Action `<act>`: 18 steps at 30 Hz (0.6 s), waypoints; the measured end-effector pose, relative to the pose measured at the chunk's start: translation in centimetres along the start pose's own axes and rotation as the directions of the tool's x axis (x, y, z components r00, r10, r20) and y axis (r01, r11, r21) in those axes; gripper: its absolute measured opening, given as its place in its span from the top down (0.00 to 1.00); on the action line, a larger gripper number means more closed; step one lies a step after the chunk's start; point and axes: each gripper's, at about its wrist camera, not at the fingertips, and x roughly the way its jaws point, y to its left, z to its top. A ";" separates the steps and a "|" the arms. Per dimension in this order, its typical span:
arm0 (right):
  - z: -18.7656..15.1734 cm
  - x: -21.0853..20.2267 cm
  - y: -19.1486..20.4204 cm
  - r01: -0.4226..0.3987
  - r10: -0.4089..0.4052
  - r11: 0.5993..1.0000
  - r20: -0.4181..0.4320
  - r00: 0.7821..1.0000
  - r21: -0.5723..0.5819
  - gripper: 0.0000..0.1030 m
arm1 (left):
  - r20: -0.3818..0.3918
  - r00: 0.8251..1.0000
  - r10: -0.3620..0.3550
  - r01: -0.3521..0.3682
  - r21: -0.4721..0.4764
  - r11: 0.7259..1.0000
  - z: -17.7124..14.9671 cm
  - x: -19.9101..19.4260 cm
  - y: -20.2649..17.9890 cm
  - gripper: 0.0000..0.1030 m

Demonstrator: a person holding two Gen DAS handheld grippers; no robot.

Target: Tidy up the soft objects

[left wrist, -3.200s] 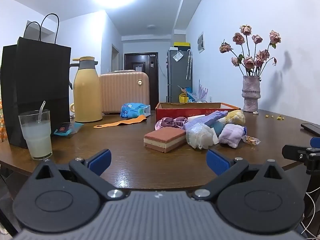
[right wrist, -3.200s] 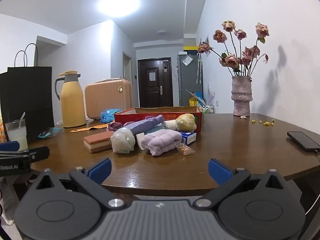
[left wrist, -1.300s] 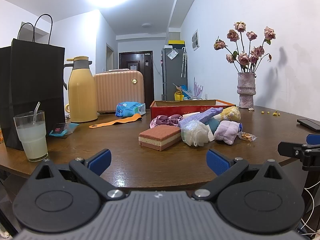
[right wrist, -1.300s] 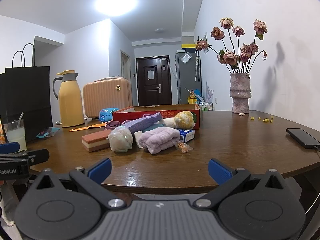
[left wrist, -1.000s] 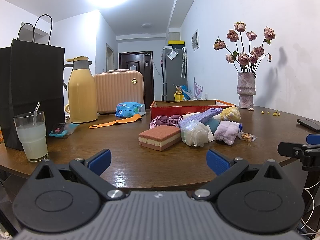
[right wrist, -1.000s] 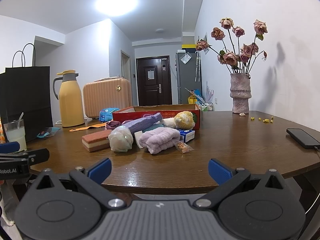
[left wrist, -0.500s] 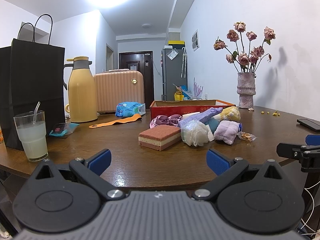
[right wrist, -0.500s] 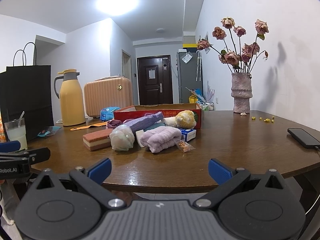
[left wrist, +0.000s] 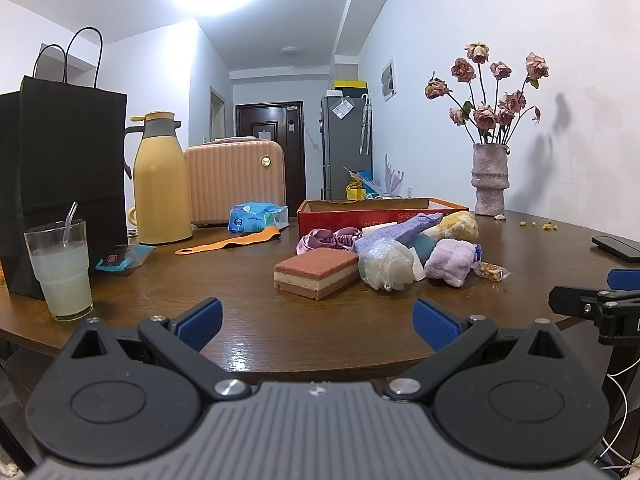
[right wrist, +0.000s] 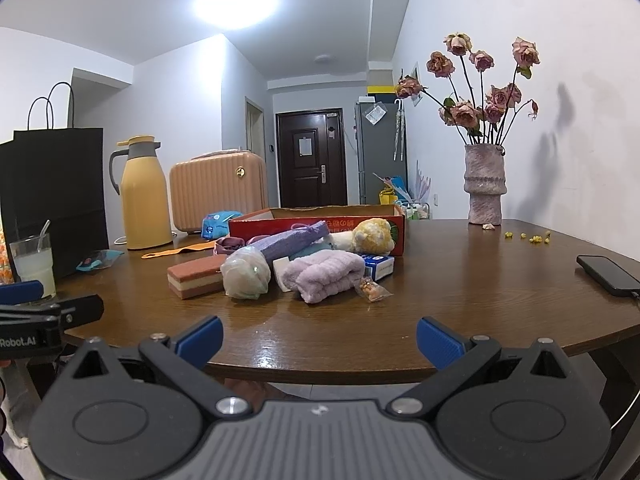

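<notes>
A pile of soft things lies mid-table in front of a red cardboard box (left wrist: 384, 214) (right wrist: 320, 222): a layered pink sponge (left wrist: 316, 273) (right wrist: 194, 278), a white mesh bath puff (left wrist: 386, 268) (right wrist: 246, 274), a lilac folded towel (left wrist: 448, 262) (right wrist: 326, 270), a purple pouch (left wrist: 400, 230) (right wrist: 294, 240), a yellow plush toy (left wrist: 460, 226) (right wrist: 372, 236) and a pink scrunchie (left wrist: 328, 238). My left gripper (left wrist: 316, 322) is open and empty at the near table edge. My right gripper (right wrist: 318, 338) is open and empty, also at the near edge.
A glass of milky drink (left wrist: 60, 268) and a black paper bag (left wrist: 64, 184) stand at the left. A yellow thermos (left wrist: 160, 184), a peach case (left wrist: 236, 182), a vase of roses (right wrist: 484, 184) and a phone (right wrist: 608, 276) are around the table.
Both grippers have moved slightly nearer to the table and pile. Both have stayed open and empty; nothing on the table has moved.
</notes>
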 end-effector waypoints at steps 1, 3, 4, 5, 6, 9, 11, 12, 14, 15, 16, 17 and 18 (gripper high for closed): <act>0.1 0.1 -0.1 -0.001 0.001 1.000 -0.001 1.000 0.002 0.00 | -0.001 1.000 0.007 -0.007 -0.005 1.000 -0.1 0.2 0.0 0.00; 0.4 0.5 -0.5 0.006 -0.006 1.000 0.006 1.000 0.004 0.00 | -0.013 1.000 0.008 -0.008 0.000 1.000 -0.6 1.1 0.0 0.00; 0.6 0.8 -0.8 0.015 -0.015 1.000 0.006 1.000 0.006 0.00 | -0.024 1.000 -0.001 0.001 0.004 1.000 -0.8 1.8 0.1 0.00; 0.9 1.2 -1.2 0.021 -0.021 1.000 0.004 1.000 0.008 0.00 | -0.039 0.999 -0.020 0.020 0.010 1.000 -0.9 2.5 0.2 0.00; 1.1 1.6 -1.5 0.024 -0.024 1.000 0.003 1.000 0.008 0.00 | -0.044 0.999 -0.029 0.030 0.014 0.999 -0.9 3.1 0.2 0.00; 2.1 3.3 -2.4 0.033 -0.033 0.999 0.013 0.999 -0.004 0.00 | 0.005 1.000 0.020 -0.020 0.012 1.000 -0.1 4.5 0.4 0.00; 3.0 4.6 -2.7 0.029 -0.029 1.000 0.026 0.999 -0.005 0.00 | 0.002 1.000 0.016 -0.016 0.026 1.000 0.6 6.2 0.6 0.00; 3.4 5.3 -2.7 0.023 -0.023 1.000 0.033 0.999 -0.001 0.00 | -0.007 1.000 0.014 -0.014 0.028 1.000 0.8 7.0 0.7 0.00; 4.2 6.8 -2.6 -0.003 0.002 1.000 0.041 0.999 0.007 0.00 | -0.025 1.000 0.014 -0.013 0.012 1.000 1.1 8.6 1.0 0.00; 4.6 7.7 -2.4 -0.027 0.026 0.999 0.049 0.998 0.019 0.00 | -0.049 0.999 0.014 -0.014 0.008 1.000 1.4 9.6 1.2 0.00; 4.9 8.5 -2.1 -0.061 0.059 0.998 0.054 0.997 0.033 0.00 | -0.075 0.997 0.006 -0.006 0.003 1.000 1.7 10.5 1.4 0.00; 5.1 9.4 -1.8 -0.106 0.104 0.993 0.050 0.993 0.045 0.00 | -0.100 0.995 -0.006 0.005 -0.009 1.000 2.0 11.4 1.8 0.00; 5.4 10.6 -1.2 -0.160 0.158 0.985 0.039 0.987 0.056 0.00 | -0.121 0.993 -0.016 0.012 -0.032 0.999 2.4 12.3 2.3 0.00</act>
